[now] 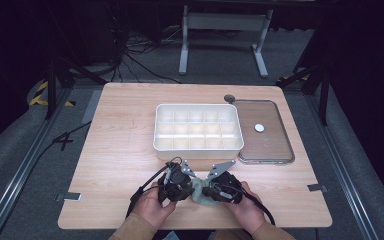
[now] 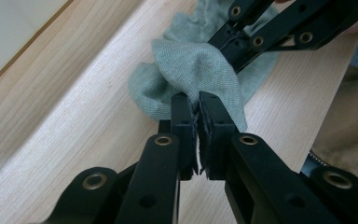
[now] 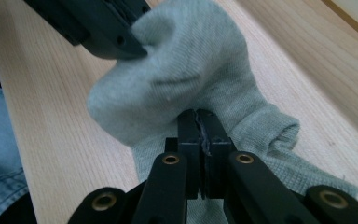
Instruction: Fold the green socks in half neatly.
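Note:
A grey-green sock [image 1: 198, 190] lies bunched near the table's front edge, between my two grippers. In the left gripper view my left gripper [image 2: 196, 105] is shut on a fold of the sock [image 2: 191, 70], its jaws nearly touching with cloth pinched at the tips. The other gripper's black jaws [image 2: 265, 32] come in from the upper right onto the same sock. In the right gripper view my right gripper [image 3: 197, 119] is shut on the sock [image 3: 186, 70], with the left gripper's jaw [image 3: 98, 28] pressing in at the upper left. Both hands hold the grippers [image 1: 177, 182] [image 1: 220, 189] side by side.
A white tray [image 1: 198, 145] divided into several compartments stands at the table's middle. To its right lies a flat transparent lid [image 1: 262, 150] with a small white disc [image 1: 259, 128] on it. A dark round grommet [image 1: 229, 98] sits behind the tray. A blue denim trouser leg [image 3: 0, 140] shows beside the table.

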`<state>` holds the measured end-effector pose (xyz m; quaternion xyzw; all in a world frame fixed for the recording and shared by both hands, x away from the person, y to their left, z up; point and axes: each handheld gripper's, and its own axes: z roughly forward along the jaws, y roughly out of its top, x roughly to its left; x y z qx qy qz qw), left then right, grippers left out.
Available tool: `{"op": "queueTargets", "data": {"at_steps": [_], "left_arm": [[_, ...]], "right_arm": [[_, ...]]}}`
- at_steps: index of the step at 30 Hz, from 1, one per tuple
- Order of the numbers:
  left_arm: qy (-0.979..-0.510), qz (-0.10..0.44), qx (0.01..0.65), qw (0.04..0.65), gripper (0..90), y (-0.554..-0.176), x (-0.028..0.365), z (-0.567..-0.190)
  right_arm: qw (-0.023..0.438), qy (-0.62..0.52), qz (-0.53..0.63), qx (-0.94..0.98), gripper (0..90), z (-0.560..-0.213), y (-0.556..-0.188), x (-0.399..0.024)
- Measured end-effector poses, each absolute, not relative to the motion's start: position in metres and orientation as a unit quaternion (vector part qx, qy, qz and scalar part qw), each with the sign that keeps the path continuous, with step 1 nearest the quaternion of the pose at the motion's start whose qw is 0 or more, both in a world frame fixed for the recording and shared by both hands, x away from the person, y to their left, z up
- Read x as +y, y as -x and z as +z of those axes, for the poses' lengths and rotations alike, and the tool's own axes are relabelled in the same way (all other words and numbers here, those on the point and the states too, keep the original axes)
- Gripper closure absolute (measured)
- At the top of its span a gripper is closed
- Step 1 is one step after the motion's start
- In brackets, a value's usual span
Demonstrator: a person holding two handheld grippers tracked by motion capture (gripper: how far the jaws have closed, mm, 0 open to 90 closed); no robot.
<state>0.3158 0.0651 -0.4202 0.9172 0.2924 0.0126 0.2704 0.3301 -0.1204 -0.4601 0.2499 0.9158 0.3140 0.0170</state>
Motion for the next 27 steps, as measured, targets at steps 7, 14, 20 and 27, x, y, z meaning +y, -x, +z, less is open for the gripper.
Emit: {"op": "queueTargets", "data": {"at_steps": [7, 14, 20, 27], "left_arm": [[-0.92, 0.01, 0.28, 0.275, 85.6, -0.315, 0.057, -0.42], [-0.92, 0.011, 0.278, 0.275, 85.7, -0.314, 0.055, -0.42], [-0.919, 0.006, 0.282, 0.275, 85.7, -0.316, 0.058, -0.419], [-0.921, 0.003, 0.281, 0.27, 85.7, -0.317, 0.056, -0.418]], "right_arm": [[0.006, -0.252, 0.326, 0.911, 88.3, -0.462, -0.329, -0.116], [-0.002, -0.253, 0.332, 0.909, 86.2, -0.462, -0.33, -0.115], [0.009, -0.263, 0.322, 0.909, 86.0, -0.452, -0.329, -0.127], [0.018, -0.29, 0.311, 0.905, 87.9, -0.438, -0.33, -0.16]]}}
